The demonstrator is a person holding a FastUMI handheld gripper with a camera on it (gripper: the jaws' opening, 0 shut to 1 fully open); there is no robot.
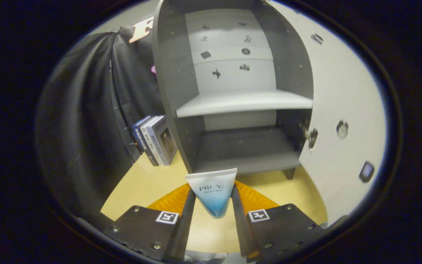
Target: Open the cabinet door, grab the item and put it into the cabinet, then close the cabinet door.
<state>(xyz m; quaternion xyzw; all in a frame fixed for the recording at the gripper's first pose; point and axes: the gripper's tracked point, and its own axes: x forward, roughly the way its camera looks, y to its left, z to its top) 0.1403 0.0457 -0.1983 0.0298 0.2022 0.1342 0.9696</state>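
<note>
In front of the open cabinet (233, 110), above the table (148, 183), the gripper (213, 200) clamps a tube (213, 190) between both fingers; the door (343, 110) stands swung right.

The hand-held two-finger gripper (213, 198) has two dark flat plates studded with silver screws, each bearing a square black-and-white marker beside its long narrow finger.

Tongs (213, 200) clamp a white-and-blue tube (213, 192) between both fingers above the bench (148, 183). Just beyond stands the open grey cabinet (240, 102), door (343, 121) swung right.
</note>
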